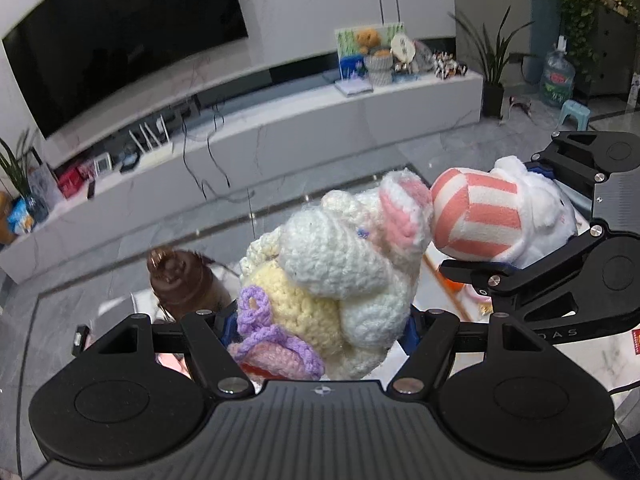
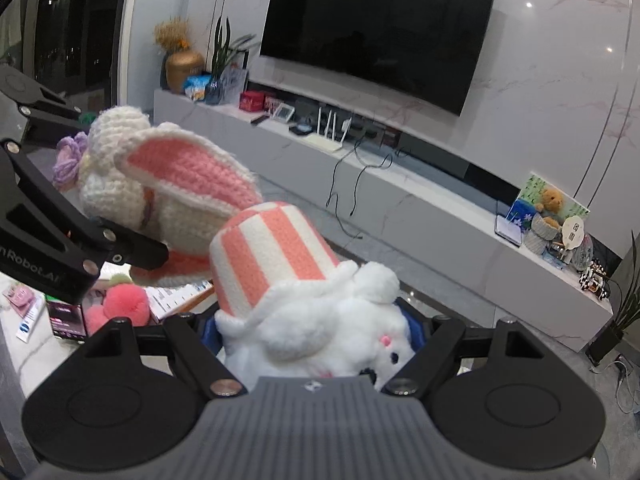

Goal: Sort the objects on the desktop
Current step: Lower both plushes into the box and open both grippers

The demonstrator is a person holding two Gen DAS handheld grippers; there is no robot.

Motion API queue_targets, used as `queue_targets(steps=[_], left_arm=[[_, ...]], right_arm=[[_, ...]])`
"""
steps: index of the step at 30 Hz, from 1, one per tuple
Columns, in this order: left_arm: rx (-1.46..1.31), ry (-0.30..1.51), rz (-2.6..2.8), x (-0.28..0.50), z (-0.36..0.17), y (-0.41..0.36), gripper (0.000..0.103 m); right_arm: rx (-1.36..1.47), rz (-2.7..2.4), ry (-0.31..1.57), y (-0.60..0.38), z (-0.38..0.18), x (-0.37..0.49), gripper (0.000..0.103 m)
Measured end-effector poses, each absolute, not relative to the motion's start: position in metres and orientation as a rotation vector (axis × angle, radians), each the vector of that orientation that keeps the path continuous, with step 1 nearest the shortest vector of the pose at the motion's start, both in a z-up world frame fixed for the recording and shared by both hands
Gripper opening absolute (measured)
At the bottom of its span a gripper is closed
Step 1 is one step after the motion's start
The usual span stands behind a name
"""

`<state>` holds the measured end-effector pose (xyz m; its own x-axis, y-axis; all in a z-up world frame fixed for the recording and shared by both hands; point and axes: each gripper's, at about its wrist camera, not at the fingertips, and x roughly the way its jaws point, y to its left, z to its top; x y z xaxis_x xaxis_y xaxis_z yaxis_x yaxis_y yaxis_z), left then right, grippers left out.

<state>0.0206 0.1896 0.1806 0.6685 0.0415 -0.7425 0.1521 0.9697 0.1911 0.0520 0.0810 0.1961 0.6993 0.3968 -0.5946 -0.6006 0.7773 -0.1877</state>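
Note:
My left gripper [image 1: 320, 324] is shut on a crocheted white rabbit [image 1: 344, 264] with pink ears, a cream body and purple trim, held up in the air. My right gripper [image 2: 316, 332] is shut on a white plush toy [image 2: 328, 332] with a pink-and-white striped hat [image 2: 272, 248]. The two toys are side by side, the rabbit's ear touching the striped hat. The right gripper [image 1: 532, 256] with its plush [image 1: 480, 216] shows at right in the left wrist view. The left gripper [image 2: 112, 248] with the rabbit [image 2: 172, 188] shows at left in the right wrist view.
A brown-capped bottle [image 1: 180, 284] stands on the marble table [image 1: 600, 360] below. A pink pompom toy [image 2: 120, 304], a dark box [image 2: 66, 316], a tube [image 2: 30, 322] and papers lie on the table [image 2: 24, 356]. A TV [image 2: 376, 28] and low cabinet [image 2: 440, 216] are behind.

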Motion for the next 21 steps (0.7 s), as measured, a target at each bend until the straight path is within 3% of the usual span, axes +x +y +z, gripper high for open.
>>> queue_targets(steps=[21], left_arm=[[0.224, 1.085, -0.062, 0.084, 0.071, 0.225, 0.083]], right_arm=[[-0.297, 0.538, 0.87, 0.117, 0.056, 0.137, 0.081]])
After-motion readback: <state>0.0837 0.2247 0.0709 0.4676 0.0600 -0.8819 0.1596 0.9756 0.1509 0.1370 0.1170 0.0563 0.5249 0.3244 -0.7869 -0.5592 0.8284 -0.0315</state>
